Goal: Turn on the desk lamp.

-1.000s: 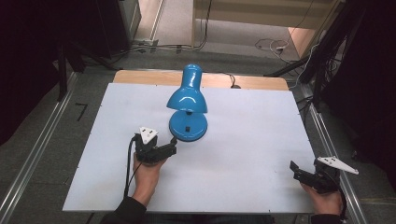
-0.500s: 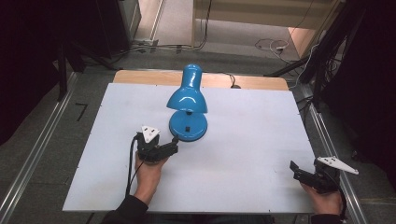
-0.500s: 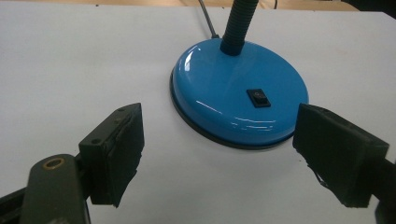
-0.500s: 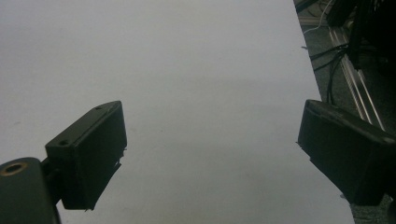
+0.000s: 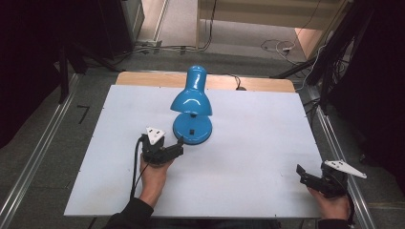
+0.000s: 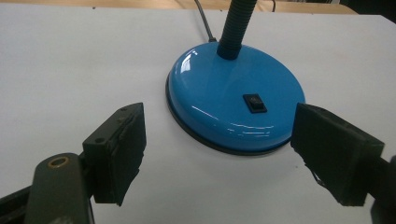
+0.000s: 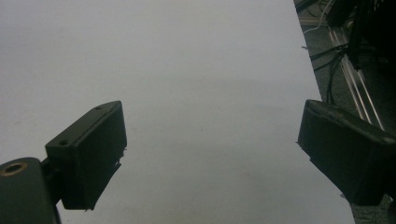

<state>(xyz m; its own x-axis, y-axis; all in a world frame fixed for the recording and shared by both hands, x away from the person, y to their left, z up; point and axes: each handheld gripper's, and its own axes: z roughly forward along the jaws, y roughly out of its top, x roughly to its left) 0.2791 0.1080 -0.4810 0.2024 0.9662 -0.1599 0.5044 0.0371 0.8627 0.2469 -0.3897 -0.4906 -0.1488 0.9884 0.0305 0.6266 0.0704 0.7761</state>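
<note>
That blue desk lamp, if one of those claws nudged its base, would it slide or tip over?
The lamp would probably slide: its round base is wide, low and flat on the smooth white table. Its glossy surface may be slippery to grip. A push higher up, on its bendy neck, could flex it instead.

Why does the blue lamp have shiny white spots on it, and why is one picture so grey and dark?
In the left gripper view, room light glints off the glossy lamp base; in the high view the lamp shade shines too. The right gripper view is dim, the white table looks grey there, and the near jaws look slightly soft.
</note>
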